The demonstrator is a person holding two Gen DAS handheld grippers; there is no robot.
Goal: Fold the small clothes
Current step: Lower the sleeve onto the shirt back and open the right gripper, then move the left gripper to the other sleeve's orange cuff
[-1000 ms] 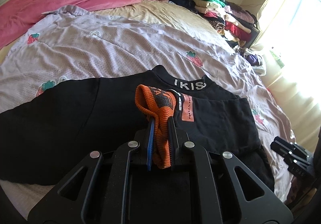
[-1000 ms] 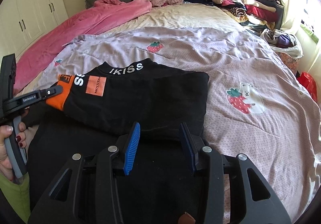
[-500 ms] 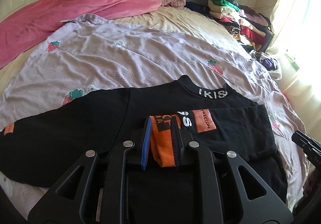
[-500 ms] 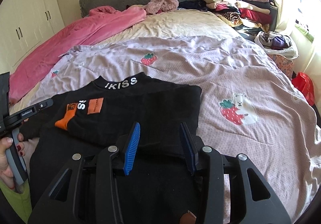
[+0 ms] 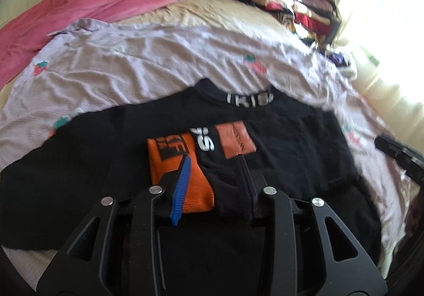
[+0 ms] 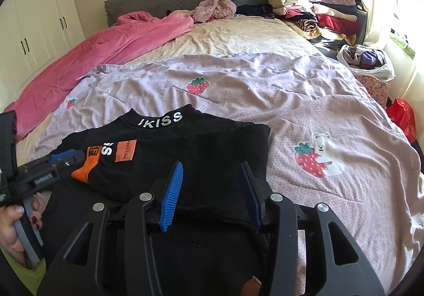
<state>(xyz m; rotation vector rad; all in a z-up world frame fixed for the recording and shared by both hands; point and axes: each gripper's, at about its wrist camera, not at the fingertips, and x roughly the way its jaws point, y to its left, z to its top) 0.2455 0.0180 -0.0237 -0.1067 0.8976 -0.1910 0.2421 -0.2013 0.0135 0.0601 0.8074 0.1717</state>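
A small black top (image 5: 278, 142) with white collar lettering lies flat on the lilac strawberry quilt (image 5: 159, 57). Its right sleeve is folded across the chest, and the orange cuff (image 5: 180, 171) lies on the black fabric. My left gripper (image 5: 213, 162) is open, its jaws astride the cuff, nothing held. In the right wrist view the top (image 6: 201, 142) lies ahead, the cuff (image 6: 88, 167) at its left with the left gripper (image 6: 62, 159) beside it. My right gripper (image 6: 212, 171) is open and empty over the top's near fold.
A pink blanket (image 6: 92, 57) covers the bed's far left. Stacks of folded clothes (image 6: 318, 12) stand at the far right by the headboard. A bag of clothes (image 6: 368, 60) and a red bag (image 6: 402, 115) sit off the bed's right side. White wardrobes (image 6: 34, 25) line the left wall.
My left gripper has lowered the sleeve onto the chest, opened and let go of the orange cuff, which now lies flat. The right gripper has stayed open and drawn back slightly.
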